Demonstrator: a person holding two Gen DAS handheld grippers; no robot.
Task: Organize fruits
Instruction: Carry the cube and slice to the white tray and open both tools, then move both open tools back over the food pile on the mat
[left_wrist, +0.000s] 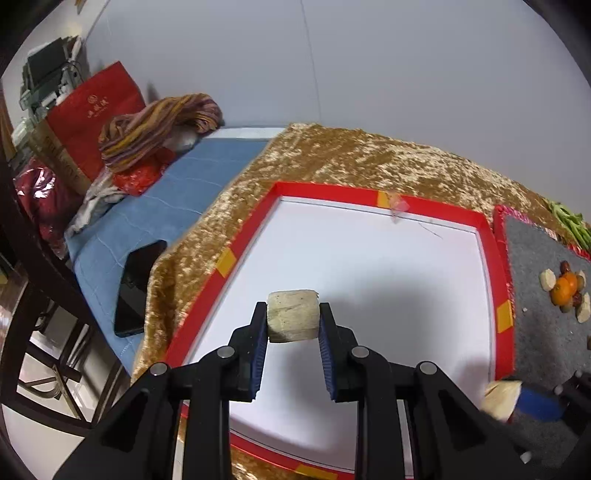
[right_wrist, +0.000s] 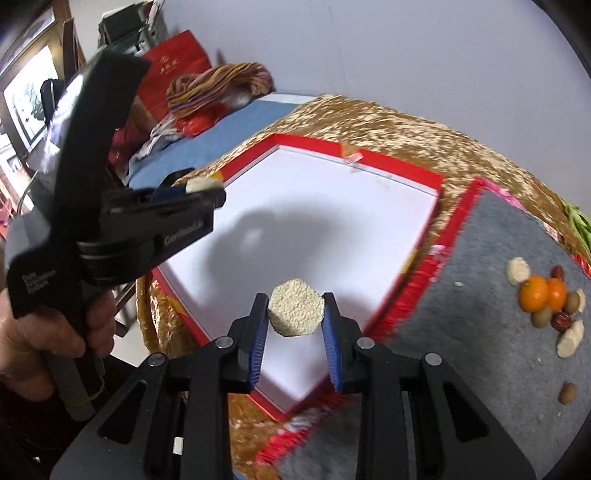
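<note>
1. Grippers are both up over the red box with the white floor.
2. The left gripper squeezes a pale chunk between its blue pads. The chunk looks like a short peeled log seen from the side.
3. The right gripper squeezes a round pale slice between its pads. The cut face of the slice looks rough and grainy.
4. In the right wrist view, the left gripper shows at the left, held by a hand, with the pale chunk at its tip.
5. The red box sits on a shiny gold cloth. The white floor has only shadows on it.
6. Just beside the red box lies a gray mat with a red edge.
7. On the gray mat sit two oranges, touching each other.
8. Around the oranges are red dates, brown nuts and more pale pieces. One brown nut lies alone, apart from the pile.
9. Past the gold cloth is a blue blanket with a black phone on it.
</note>
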